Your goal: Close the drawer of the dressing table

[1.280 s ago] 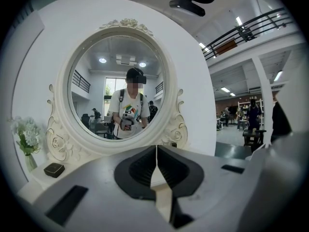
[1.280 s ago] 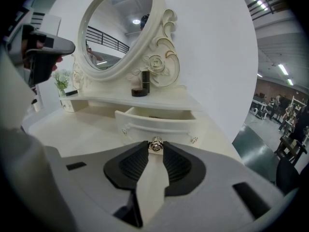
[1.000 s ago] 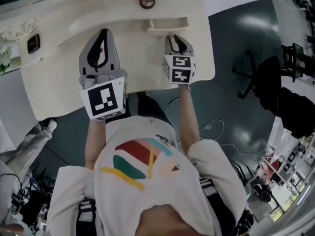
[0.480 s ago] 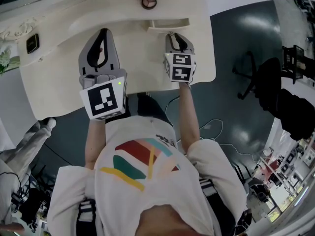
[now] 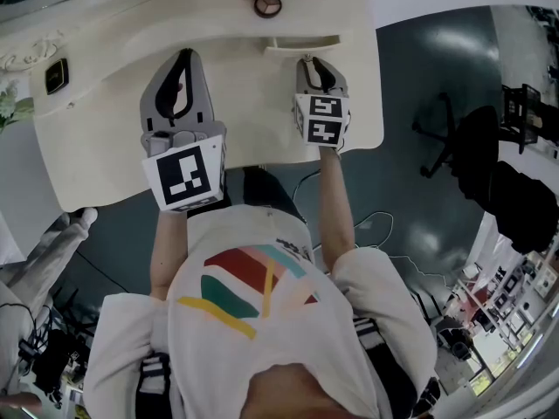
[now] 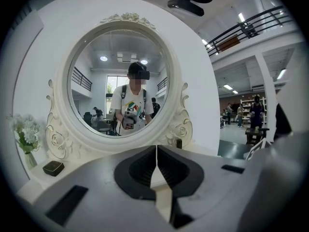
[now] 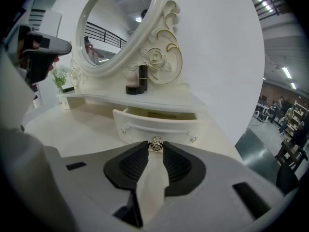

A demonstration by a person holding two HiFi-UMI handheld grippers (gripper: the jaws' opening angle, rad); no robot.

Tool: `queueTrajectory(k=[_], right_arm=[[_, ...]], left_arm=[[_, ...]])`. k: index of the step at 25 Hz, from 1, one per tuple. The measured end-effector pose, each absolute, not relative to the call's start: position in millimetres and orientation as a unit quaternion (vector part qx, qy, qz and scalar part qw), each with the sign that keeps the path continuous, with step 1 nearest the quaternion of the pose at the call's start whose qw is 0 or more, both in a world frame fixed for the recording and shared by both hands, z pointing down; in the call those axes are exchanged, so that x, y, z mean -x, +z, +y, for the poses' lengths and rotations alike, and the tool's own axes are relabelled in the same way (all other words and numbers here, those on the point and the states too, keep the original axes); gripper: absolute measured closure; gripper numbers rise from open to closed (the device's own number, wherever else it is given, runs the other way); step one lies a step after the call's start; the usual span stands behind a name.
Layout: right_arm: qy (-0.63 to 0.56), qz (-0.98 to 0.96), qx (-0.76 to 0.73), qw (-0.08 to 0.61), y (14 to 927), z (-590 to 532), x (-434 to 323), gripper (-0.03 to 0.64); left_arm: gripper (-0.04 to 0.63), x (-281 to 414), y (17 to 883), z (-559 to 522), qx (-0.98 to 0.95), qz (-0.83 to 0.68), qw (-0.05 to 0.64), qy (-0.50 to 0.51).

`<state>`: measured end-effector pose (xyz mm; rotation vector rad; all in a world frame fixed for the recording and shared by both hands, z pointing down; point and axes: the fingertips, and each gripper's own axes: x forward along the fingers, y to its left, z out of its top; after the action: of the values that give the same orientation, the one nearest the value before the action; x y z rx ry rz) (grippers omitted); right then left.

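Note:
The cream dressing table (image 5: 244,112) has a small drawer (image 5: 301,44) standing pulled out under its raised back shelf. In the right gripper view the drawer front (image 7: 159,124) faces me, with its metal knob (image 7: 155,144) caught between the black pads. My right gripper (image 7: 155,147) (image 5: 313,61) is shut on that knob. My left gripper (image 5: 183,57) hovers over the tabletop to the left, apart from the drawer. Its jaws (image 6: 156,149) are shut with nothing between them, and it points at the oval mirror (image 6: 120,81).
A lipstick (image 7: 143,74) and a round compact (image 7: 134,89) stand on the shelf above the drawer. A small black box (image 5: 57,77) and white flowers (image 6: 23,129) sit at the table's left. The table's right edge drops to dark floor, with an office chair (image 5: 472,147) beyond.

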<state>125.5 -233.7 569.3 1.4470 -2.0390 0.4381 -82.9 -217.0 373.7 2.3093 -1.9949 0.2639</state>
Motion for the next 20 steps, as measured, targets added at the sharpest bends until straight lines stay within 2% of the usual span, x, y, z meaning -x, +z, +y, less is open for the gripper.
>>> queueTrajectory(k=[20], right_arm=[[0.161,-0.768,-0.549,0.29,569,-247,-121,0.535]], left_arm=[[0.588,88,377,-220,-0.749,-0.656,0.046,0.086]])
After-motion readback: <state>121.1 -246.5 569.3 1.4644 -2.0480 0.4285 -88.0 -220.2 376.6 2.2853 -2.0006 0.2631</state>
